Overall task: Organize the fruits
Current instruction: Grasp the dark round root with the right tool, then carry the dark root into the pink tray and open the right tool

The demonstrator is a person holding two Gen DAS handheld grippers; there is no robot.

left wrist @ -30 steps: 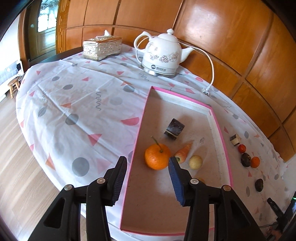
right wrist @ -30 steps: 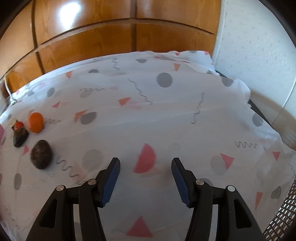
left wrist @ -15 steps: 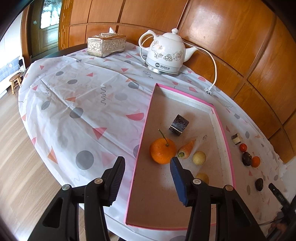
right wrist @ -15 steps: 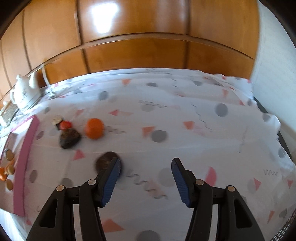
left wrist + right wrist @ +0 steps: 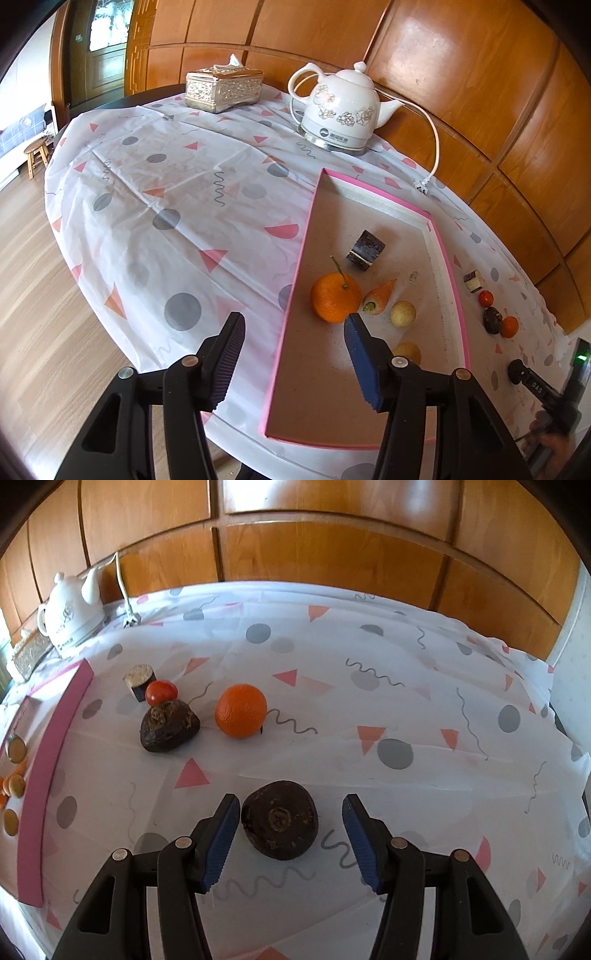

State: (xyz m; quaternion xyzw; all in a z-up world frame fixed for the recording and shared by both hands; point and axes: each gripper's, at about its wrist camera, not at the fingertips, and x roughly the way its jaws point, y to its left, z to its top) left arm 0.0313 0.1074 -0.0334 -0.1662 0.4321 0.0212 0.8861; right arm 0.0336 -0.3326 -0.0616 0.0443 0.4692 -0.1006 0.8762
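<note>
A round desk (image 5: 122, 206) under a white cloth printed with grey dots, pink triangles and squiggles stands on a pale wood floor (image 5: 40, 332), with orange-brown wooden panelling (image 5: 461, 81) curving behind it; at the far left of the left wrist view there is a small wooden stool (image 5: 36, 155). At the back of the desk sit one silver tissue box (image 5: 224, 88) and, to its right, one white flowered kettle (image 5: 341, 110) on its base, its cord ending in a loose plug (image 5: 421, 186). A shallow pink-rimmed tray (image 5: 295, 280) lies right of centre and holds one stemmed orange (image 5: 334, 302), one carrot piece (image 5: 378, 297), one dark cut block (image 5: 365, 250) and two pale yellowish balls (image 5: 402, 314). The left gripper (image 5: 293, 334) hovers above the tray's near left rim, its jaws having just been opening, with nothing between them. Right of the tray, on the cloth, the right wrist view shows five loose pieces: one small cut stub (image 5: 139, 677), one cherry tomato (image 5: 161, 692) touching one dark lumpy fruit (image 5: 169, 725), one small orange (image 5: 241, 710) just beside them, and one second dark round fruit (image 5: 280, 825) nearest the camera. The right gripper (image 5: 290, 821) brackets that near dark fruit with moderately spread jaws: the left pad sits at its side, whether touching I cannot tell, while the right pad stands clear of it.
</note>
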